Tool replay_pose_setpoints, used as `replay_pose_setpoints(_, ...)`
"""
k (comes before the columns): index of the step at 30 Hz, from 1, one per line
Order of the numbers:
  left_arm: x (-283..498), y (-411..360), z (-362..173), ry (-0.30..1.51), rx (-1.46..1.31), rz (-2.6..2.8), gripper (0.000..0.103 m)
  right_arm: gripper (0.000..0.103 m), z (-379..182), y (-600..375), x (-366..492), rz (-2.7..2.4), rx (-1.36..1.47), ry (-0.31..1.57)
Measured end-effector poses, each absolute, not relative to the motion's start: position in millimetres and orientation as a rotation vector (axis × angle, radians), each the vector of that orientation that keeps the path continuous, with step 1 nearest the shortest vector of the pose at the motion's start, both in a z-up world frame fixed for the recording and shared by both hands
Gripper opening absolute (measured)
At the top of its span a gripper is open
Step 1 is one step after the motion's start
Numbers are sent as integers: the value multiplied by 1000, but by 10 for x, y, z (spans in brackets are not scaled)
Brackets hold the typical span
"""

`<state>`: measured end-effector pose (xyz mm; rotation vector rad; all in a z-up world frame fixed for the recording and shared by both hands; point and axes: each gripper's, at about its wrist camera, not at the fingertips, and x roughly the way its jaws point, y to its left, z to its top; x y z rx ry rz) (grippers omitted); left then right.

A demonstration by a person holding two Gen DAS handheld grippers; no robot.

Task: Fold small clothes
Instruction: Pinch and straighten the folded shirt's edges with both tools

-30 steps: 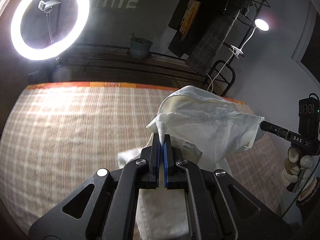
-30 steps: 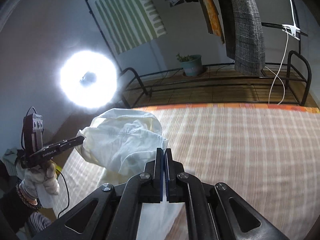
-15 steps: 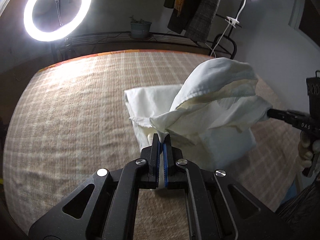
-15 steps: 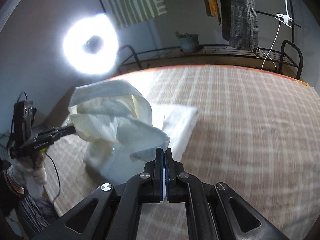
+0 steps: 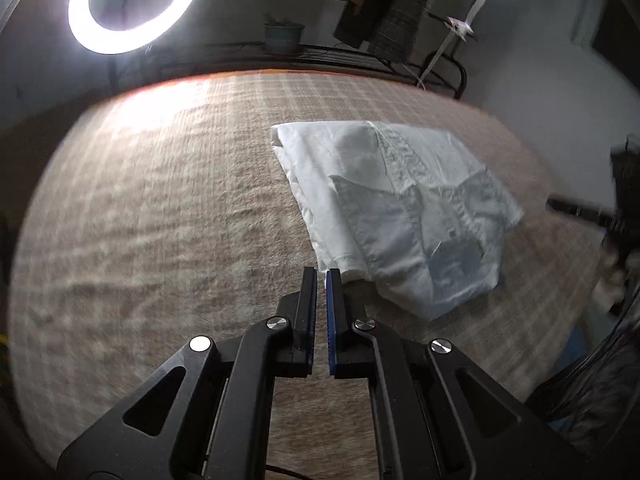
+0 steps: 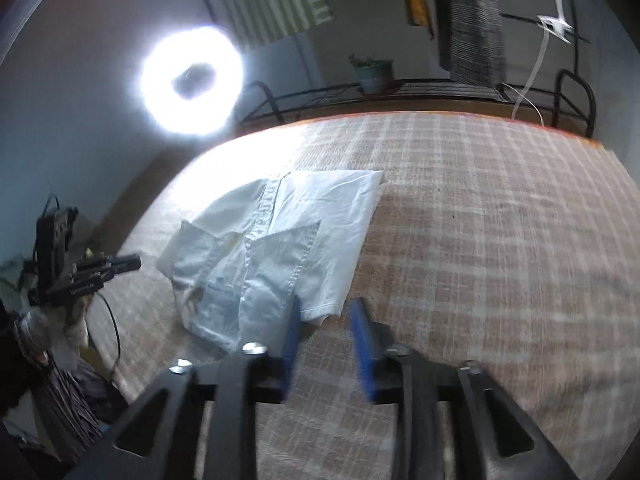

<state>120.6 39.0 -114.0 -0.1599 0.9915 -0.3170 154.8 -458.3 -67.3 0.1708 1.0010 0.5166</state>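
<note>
Shirt (image 5: 400, 208), white, lying flat and folded on the checked cover (image 5: 160, 220) of the bed. Placed right of middle in the left wrist view, left of middle in the right wrist view. Front side up, with the button strip and one chest pocket visible. Far edge straight, near edge with a few loose layers and a little uneven.

Left gripper (image 5: 322, 276): only a narrow slit between the blue pads, with nothing inside. Tips just beside the near left corner of the shirt; contact with the cloth not clear. Pointing down at the cover.

Right gripper (image 6: 325, 312): moderately wide, just now opening, blurred. Not pressing on any cloth. Near corner of the shirt seen between the two tips, flat on the cover.

Each gripper also seen from the other camera, at the side of the shirt and apart from it.

Behind the bed: ring light (image 5: 132, 4), very bright, a black metal rack (image 6: 400, 96) with a plant pot (image 6: 374, 74) on it, dark clothes (image 6: 472, 20) hanging above.
</note>
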Motion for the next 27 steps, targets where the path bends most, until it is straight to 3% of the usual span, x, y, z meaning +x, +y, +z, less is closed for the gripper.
replay_pose_setpoints(1,1288,451,-1146,1003,-231,-322,7,33,-708,-4615,1571,520,225,1016)
replay_pose_setpoints(3,1427,543,-1231,1041,-383,-329,30,35,-798,-4620,1631,512,300,1049)
replay_pose_setpoints(8,1642,534,-1510,1098,-631,-377,33,40,-1124,-4585,1830,475,442,1147)
replay_pose_setpoints(10,1685,534,-1617,1112,-698,-397,18,40,-1213,-4566,1869,476,473,1167)
replay_pose_setpoints(11,1715,535,-1699,1131,-740,-399,0,39,-1248,-4556,1884,477,482,1174)
replay_pose_setpoints(13,1739,549,-1772,1146,-774,-392,0,29,-1306,-4538,1907,500,509,1180)
replay_pose_setpoints(14,1738,564,-1771,1146,-784,-390,0,11,-1332,-4533,1918,520,531,1184)
replay_pose_setpoints(15,1723,588,-1741,1140,-795,-393,0,2,-1341,-4521,1920,542,563,1187)
replay_pose_setpoints(21,1656,669,-1610,1138,-709,-364,0,0,-1041,-4467,1779,659,628,1101)
replay_pose_setpoints(27,1656,489,-1729,1176,-536,-313,1,0,-1462,-4415,1835,524,553,1264)
